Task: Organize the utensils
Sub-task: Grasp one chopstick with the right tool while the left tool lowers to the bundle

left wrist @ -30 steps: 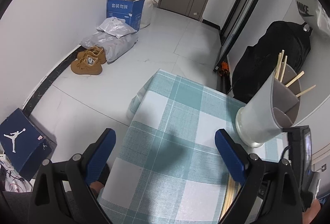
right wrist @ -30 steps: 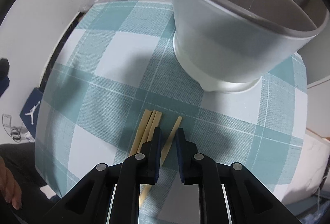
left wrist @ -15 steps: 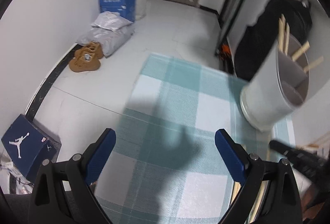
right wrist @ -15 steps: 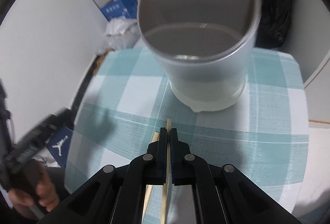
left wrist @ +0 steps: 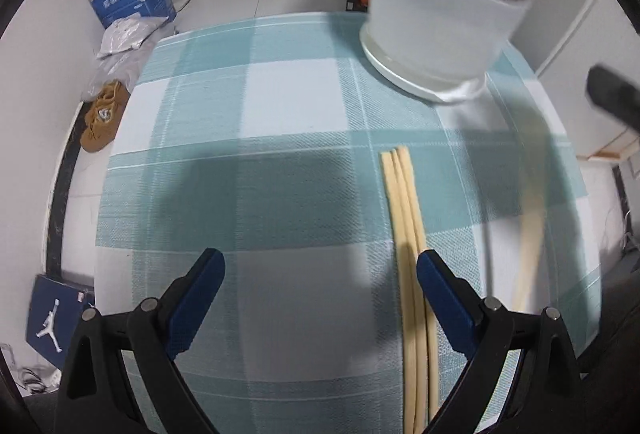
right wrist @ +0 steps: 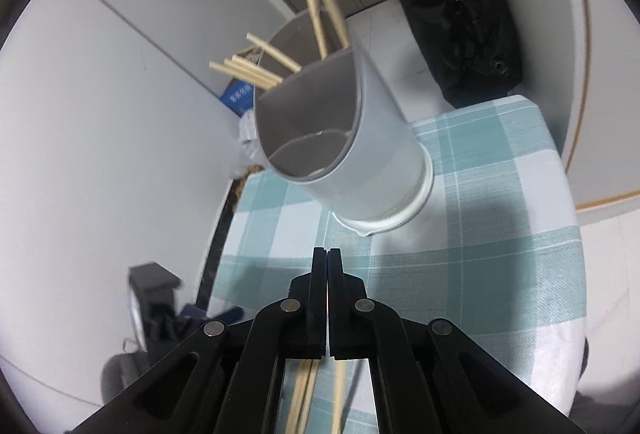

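Lifting clear of the checked tablecloth (left wrist: 280, 106), a single chopstick (left wrist: 530, 234) now hangs blurred in the air, clenched between the pressed-together jaws of the right gripper (right wrist: 327, 254); half a second ago it lay nearer the cloth. Three chopsticks (left wrist: 404, 234) lie bundled side by side toward the table's near right edge, just beside the left gripper's (left wrist: 320, 274) right finger, its blue-padded jaws spread wide around nothing. One white divided holder (right wrist: 360, 162) stands at the far right corner, with about seven chopsticks (right wrist: 320, 22) leaning in its rear compartments. Two tan shoes (left wrist: 100, 118) and two blue boxes (left wrist: 132, 0) sit on the floor.
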Motion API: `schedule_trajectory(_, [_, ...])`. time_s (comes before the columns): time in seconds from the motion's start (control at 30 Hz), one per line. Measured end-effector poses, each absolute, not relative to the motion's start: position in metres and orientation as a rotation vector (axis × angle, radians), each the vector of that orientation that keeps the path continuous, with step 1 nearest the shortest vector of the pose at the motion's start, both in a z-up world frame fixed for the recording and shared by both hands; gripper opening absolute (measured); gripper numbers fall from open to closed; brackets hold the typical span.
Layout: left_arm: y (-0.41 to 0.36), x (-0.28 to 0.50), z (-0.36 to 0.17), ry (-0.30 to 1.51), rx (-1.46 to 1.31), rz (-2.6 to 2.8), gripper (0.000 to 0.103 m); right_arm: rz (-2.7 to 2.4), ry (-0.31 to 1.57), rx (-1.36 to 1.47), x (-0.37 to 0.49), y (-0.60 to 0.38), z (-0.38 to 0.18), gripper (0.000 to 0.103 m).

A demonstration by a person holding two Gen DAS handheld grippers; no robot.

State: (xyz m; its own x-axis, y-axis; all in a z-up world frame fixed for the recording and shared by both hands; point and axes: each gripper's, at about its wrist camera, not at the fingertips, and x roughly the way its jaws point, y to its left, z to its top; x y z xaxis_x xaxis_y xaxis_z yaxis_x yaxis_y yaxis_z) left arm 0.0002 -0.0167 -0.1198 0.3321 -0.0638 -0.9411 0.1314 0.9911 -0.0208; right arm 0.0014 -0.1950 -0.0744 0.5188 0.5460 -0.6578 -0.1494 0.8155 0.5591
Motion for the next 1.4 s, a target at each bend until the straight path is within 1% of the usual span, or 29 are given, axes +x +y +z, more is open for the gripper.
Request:
schedule_trajectory(0.13, [-0.016, 0.000, -0.122, 1.252, 0.056, -0.109, 0.094, 0.426, 0.921, 0.456, -0.007, -0.208, -0.070, 0.000])
schedule_trajectory(0.27, [-0.013, 0.004, -0.124, 1.263, 0.054, -0.078, 0.094, 0.420, 0.949, 0.482, -0.010, -0.220, -0.076, 0.000])
schedule_trajectory(0.4, [-0.008, 0.009, -0.125, 1.278, 0.015, -0.064, 0.094, 0.405, 0.998, 0.533, -0.008, -0.227, -0.086, 0.003])
schedule_trajectory(0.53, [-0.007, 0.013, -0.126, 1.280, 0.016, -0.046, 0.094, 0.396, 1.018, 0.523, -0.012, -0.226, -0.087, 0.003])
schedule_trajectory(0.7, [-0.005, 0.013, -0.124, 1.282, -0.032, -0.049, 0.094, 0.383, 1.038, 0.542, -0.008, -0.225, -0.093, 0.010])
schedule_trajectory(1.03, [-0.008, 0.016, -0.132, 1.291, 0.007, -0.011, 0.095, 0.375, 1.031, 0.522, -0.007, -0.223, -0.095, 0.012])
schedule_trajectory(1.1, [-0.005, 0.019, -0.133, 1.295, 0.007, 0.002, 0.095, 0.372, 1.035, 0.522, -0.007, -0.222, -0.095, 0.016])
schedule_trajectory(1.2, [-0.003, 0.026, -0.132, 1.304, -0.001, 0.003, 0.094, 0.371, 1.039, 0.523, -0.007, -0.221, -0.096, 0.020])
schedule_trajectory(1.23, [-0.004, 0.029, -0.132, 1.307, 0.008, -0.002, 0.092, 0.371, 1.040, 0.522, -0.006, -0.221, -0.097, 0.022])
schedule_trajectory(1.27, [-0.005, 0.031, -0.131, 1.306, 0.018, -0.006, 0.090, 0.367, 1.043, 0.518, -0.006, -0.221, -0.097, 0.026])
schedule_trajectory(1.3, [-0.008, 0.034, -0.130, 1.301, 0.027, -0.016, 0.082, 0.363, 1.045, 0.517, -0.006, -0.221, -0.097, 0.032])
schedule_trajectory(1.33, [-0.011, 0.037, -0.129, 1.297, 0.036, -0.035, 0.072, 0.358, 1.045, 0.516, -0.005, -0.222, -0.098, 0.034])
schedule_trajectory(1.37, [-0.014, 0.037, -0.128, 1.297, 0.040, -0.050, 0.067, 0.357, 1.044, 0.516, -0.005, -0.222, -0.098, 0.037])
schedule_trajectory(1.4, [-0.017, 0.039, -0.126, 1.297, 0.046, -0.065, 0.056, 0.352, 1.045, 0.510, -0.005, -0.222, -0.098, 0.037])
